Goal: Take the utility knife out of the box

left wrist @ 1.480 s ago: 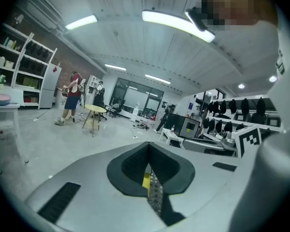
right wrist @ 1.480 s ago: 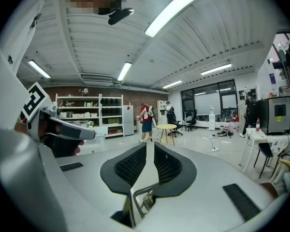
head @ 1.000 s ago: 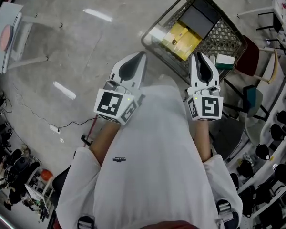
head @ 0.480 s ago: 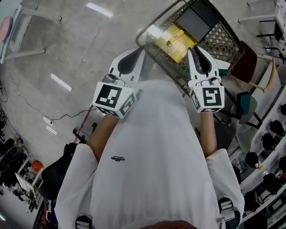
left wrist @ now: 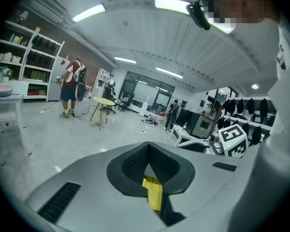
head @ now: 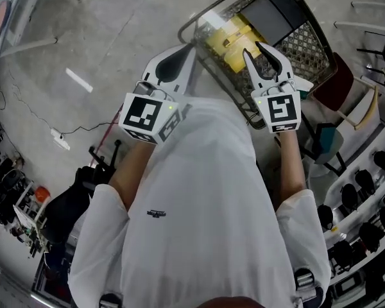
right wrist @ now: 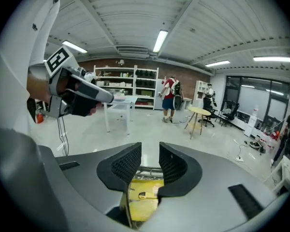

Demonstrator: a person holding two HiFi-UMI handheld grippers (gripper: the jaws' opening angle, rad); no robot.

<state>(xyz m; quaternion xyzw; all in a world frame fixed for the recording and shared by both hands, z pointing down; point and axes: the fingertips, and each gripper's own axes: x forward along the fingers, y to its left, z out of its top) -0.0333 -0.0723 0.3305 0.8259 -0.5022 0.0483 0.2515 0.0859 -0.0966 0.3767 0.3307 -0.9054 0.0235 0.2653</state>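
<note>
This looks like the approach step, with nothing grasped yet. The right tongs (right wrist: 150, 151) hang over the wire basket (head: 301, 40), aimed down at the yellow box (head: 228, 36) lying inside it. Their jaws have just been opening and now stand spread, with only air between them and the box top showing through the gap. The left tongs (left wrist: 147, 146) are pressed together and empty, held beside the basket's near corner. The knife I cannot make out for certain. A small pale shape lies on the box in the right gripper view, but it is too small to name, so the knife is presumably in or on that box. Next, I judge, the right tongs must come down into the basket and reach the box. The left tongs should spread to steady or open it, so the knife can be pinched and lifted clear of the wire walls.
</note>
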